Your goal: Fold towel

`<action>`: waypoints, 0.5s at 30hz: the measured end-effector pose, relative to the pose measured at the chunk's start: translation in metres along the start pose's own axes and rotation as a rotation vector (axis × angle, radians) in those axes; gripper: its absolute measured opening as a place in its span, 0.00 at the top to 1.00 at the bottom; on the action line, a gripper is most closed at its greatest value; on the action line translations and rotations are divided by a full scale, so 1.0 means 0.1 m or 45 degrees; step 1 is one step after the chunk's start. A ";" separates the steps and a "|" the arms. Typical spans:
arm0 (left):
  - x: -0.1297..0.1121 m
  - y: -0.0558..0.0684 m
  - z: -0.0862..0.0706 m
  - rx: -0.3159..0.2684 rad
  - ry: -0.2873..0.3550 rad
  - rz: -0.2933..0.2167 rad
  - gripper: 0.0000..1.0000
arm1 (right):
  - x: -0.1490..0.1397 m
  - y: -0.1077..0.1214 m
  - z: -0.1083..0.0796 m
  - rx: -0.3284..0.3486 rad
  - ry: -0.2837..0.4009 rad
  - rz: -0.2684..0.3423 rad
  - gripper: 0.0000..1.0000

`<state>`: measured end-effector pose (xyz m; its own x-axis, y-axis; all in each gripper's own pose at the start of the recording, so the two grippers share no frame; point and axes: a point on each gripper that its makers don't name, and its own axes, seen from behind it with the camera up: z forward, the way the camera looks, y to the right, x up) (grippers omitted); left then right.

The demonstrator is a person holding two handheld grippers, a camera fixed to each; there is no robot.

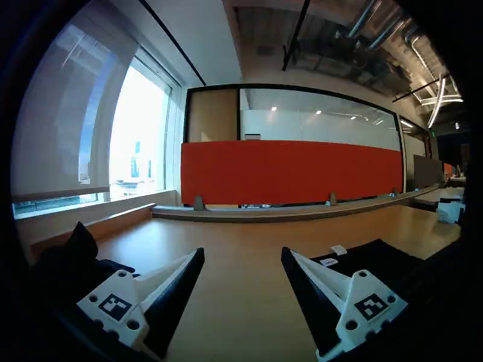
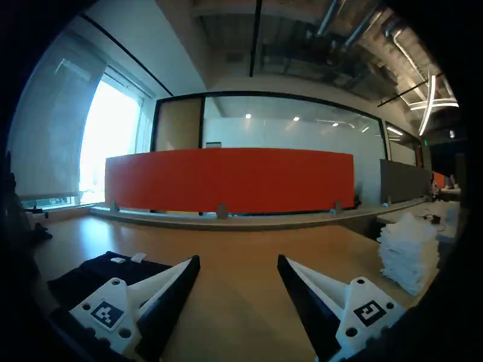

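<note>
Wood desk (image 1: 241,301) open to orange divider (image 1: 290,172), black towel (image 2: 96,268) near, left tool (image 1: 241,250) and right tool (image 2: 237,258) wide.

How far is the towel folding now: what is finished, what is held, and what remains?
Apparently done: a stack of white folded towels sits on the table. In hand: nothing; the left gripper and right gripper both have open jaws over bare wood. Remaining: the black towel lies on the table, not gripped; whether it is already folded, I cannot tell.
</note>
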<state>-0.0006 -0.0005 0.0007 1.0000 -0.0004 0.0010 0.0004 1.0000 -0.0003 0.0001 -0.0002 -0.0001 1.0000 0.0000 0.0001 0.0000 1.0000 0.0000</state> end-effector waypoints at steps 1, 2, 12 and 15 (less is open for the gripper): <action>0.00 0.00 0.00 0.000 0.000 0.000 0.06 | 0.00 0.00 0.00 0.000 0.000 0.000 0.00; 0.00 0.00 0.00 0.000 0.000 0.000 0.06 | 0.00 -0.01 0.00 0.000 -0.001 0.000 0.00; 0.01 -0.01 -0.01 0.017 -0.012 -0.012 0.06 | 0.04 -0.02 -0.01 -0.007 -0.007 -0.013 0.00; 0.07 -0.01 -0.01 0.025 -0.017 -0.016 0.06 | 0.16 -0.04 -0.02 -0.002 0.006 -0.019 0.00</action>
<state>0.0068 -0.0019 -0.0008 0.9998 -0.0130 0.0144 0.0128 0.9997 0.0192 0.0163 -0.0044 -0.0024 0.9999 -0.0147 -0.0049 0.0147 0.9999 -0.0016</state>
